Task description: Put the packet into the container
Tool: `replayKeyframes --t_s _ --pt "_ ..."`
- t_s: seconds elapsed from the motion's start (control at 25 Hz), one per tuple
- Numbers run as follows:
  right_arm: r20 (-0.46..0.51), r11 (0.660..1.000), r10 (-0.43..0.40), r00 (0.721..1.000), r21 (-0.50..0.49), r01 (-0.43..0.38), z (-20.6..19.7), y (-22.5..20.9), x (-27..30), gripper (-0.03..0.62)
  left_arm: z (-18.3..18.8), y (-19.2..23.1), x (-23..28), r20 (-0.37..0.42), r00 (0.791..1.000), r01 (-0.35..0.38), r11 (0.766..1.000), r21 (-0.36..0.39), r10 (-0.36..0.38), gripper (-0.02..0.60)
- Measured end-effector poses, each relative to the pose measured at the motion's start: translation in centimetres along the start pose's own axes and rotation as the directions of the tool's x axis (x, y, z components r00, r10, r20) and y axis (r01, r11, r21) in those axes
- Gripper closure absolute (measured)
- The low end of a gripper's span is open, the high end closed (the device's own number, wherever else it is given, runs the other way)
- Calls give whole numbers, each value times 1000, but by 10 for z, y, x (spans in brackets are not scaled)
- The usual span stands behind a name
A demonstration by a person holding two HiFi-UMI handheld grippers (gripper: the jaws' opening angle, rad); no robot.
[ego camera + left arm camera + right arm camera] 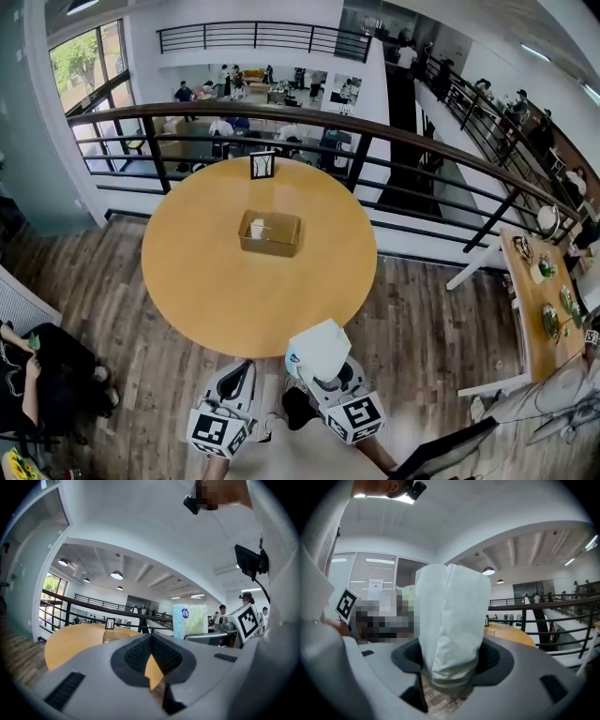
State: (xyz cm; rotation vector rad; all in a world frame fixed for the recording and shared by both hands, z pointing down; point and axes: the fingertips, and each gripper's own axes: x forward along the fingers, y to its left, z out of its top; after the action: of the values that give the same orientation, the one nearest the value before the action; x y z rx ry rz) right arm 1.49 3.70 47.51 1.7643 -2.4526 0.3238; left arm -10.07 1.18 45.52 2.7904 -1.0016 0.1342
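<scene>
A pale white-green packet [321, 347] stands upright in my right gripper [326, 379], which is shut on its lower end just off the near edge of the round wooden table [206, 281]. In the right gripper view the packet [450, 620] fills the middle between the jaws of the right gripper [450, 679]. The brown open container [274, 247] sits at the table's middle with a small white item [257, 228] inside. My left gripper [244, 370] hangs beside the right one, jaws together and holding nothing. The left gripper view shows the left gripper [152, 670], the packet [190, 619] and the container [114, 636].
A small black-framed sign [262, 165] stands at the table's far edge. A dark railing [375, 131] curves behind the table over a lower floor. A long table with dishes [539, 300] stands at the right. A seated person [37, 366] is at the left.
</scene>
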Motion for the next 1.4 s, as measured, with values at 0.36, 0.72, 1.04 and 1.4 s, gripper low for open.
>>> replayKeyframes --t_s 0.36,0.72,1.04,1.4 --pt "6 1000 21 1000 14 -21 15 -34 66 332 15 51 47 -8 999 -35 999 8 35 577" --pt "15 996 86 996 3 -87 52 -86 136 332 46 91 108 -17 995 -101 995 13 101 575" --pt "-20 991 132 991 12 -131 58 -119 184 332 51 121 144 -47 986 -158 987 0 158 577" --pt "-103 982 173 980 -65 -180 53 -157 235 332 39 147 159 -110 969 -229 972 -49 222 575"
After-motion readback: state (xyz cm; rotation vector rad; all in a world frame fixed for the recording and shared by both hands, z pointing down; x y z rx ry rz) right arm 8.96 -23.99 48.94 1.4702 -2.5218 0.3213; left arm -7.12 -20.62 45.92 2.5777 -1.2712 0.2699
